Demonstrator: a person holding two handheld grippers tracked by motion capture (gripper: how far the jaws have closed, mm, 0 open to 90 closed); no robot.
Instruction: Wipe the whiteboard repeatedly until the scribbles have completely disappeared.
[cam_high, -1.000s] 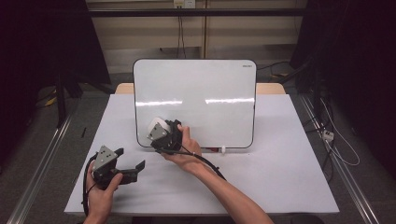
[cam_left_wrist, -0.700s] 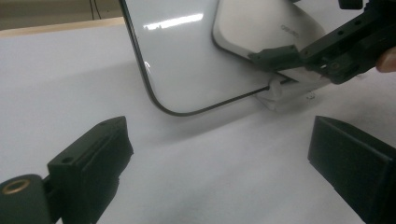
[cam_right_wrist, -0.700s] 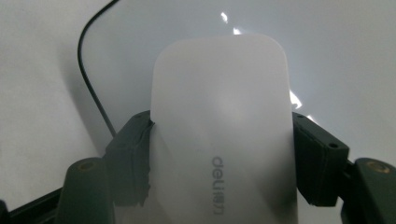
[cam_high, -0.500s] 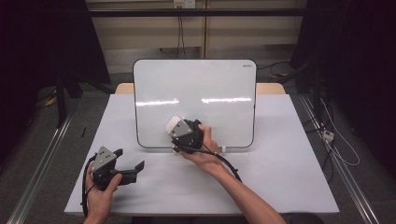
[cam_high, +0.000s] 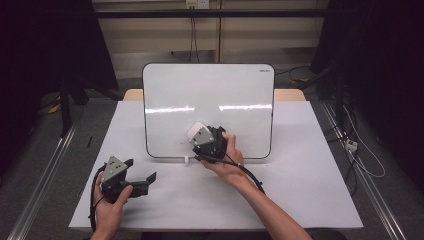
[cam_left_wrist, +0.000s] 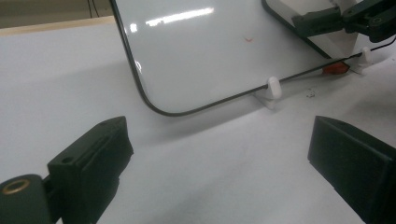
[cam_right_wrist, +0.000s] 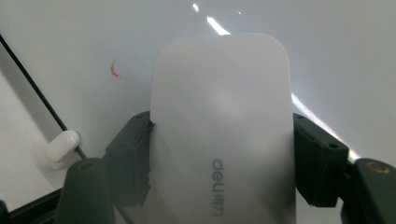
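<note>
White rounded-rectangle plastic eraser (cam_right_wrist: 219, 140), printed "deli": clamped across its width between the jaws of the right gripper (cam_high: 207, 141), long axis along the jaws, far end against the lower part of the upright white black-rimmed whiteboard (cam_high: 210, 90), beside a small red mark (cam_right_wrist: 115, 71). Left gripper (cam_high: 131, 180): jaws apart, empty, low over the white table (cam_high: 310, 170), near the board's lower-left corner. Bare tabletop lies right.

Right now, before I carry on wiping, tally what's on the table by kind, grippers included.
Whiteboards: 1, the whiteboard standing upright.
Erasers: 1, the white eraser clamped in the right gripper.
Grippers: 2, that one and the left gripper, open and holding nothing.
White support clips along the board's bottom edge: 2, one clip and a second clip.
Total: 6.
</note>
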